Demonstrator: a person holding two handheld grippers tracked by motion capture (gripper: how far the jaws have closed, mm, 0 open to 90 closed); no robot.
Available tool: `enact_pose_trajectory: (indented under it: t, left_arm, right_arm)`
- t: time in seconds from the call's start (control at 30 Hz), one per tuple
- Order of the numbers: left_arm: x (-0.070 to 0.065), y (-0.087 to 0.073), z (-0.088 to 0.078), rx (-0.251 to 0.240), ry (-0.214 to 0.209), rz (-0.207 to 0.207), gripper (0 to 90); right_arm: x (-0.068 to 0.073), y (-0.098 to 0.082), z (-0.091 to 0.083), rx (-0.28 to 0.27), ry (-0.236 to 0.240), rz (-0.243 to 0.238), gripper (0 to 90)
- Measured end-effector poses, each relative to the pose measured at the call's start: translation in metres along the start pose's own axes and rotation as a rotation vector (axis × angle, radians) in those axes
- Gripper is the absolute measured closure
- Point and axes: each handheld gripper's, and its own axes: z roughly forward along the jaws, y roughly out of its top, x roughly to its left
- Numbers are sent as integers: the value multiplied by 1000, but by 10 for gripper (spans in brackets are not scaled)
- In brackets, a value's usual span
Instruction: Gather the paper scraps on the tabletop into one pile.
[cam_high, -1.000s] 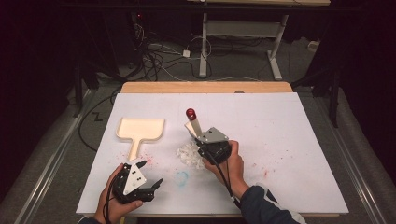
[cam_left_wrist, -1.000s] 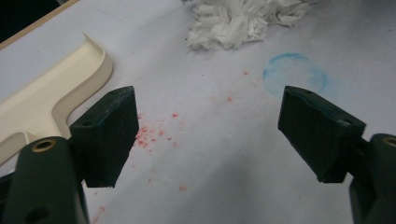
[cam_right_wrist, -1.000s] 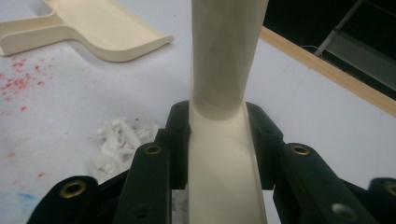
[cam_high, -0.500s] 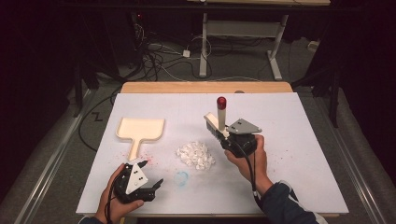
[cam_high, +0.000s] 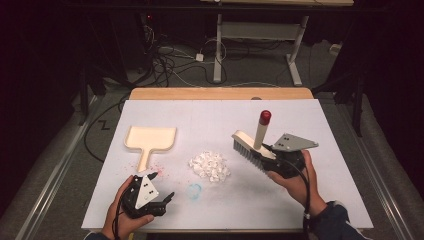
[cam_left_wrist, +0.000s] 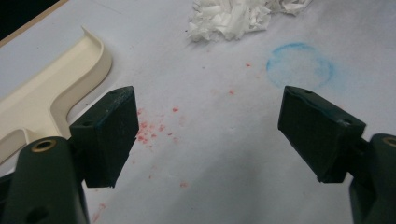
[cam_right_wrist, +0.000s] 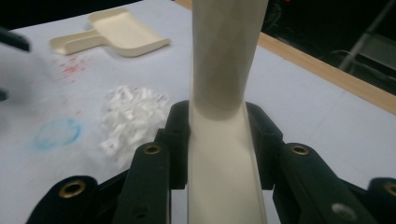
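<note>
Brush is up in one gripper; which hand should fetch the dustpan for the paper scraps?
Left. The left gripper has open, empty jaws, with the dustpan handle just ahead. The right gripper is shut on the brush, beyond the scrap pile.

On the table (cam_high: 345, 200), the paper shreds (cam_high: 210, 165) lie between dustpan (cam_high: 150, 140) and brush (cam_high: 252, 146).

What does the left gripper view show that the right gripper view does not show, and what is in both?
Only the left gripper view shows the left tongs with jaws wide apart and nothing between them, above the red specks. Only the right gripper view shows the brush gripped by the right tongs, and the table's wooden edge. Both show the cream dustpan, the pile of white shreds and the blue ring mark on the white table cover.
</note>
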Motion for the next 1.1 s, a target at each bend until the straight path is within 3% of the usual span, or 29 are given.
enact_pose_trajectory:
  t: [0.13, 0.23, 0.47, 0.63, 0.9, 1.1]
  left_arm:
    - [-1, 1, 0, 2, 5, 10, 190]
    - [-1, 1, 0, 1, 7, 11, 190]
    - [-1, 2, -2, 0, 13, 11, 190]
    - [-1, 2, -1, 4, 13, 14, 190]
    - [-2, 2, -1, 8, 9, 22, 190]
    - [-3, 2, 0, 13, 3, 26, 190]
  right_arm:
    - [-3, -10, -19, 4, 52, -75, 680]
    - [-7, -18, -33, 5, 94, -79, 681]
    - [-12, -36, -60, 47, 145, -89, 680]
    - [-16, -45, -75, 121, 204, -108, 681]
    - [-26, -56, -82, 185, 295, -89, 681]
    - [-34, -63, -72, 274, 336, -68, 680]
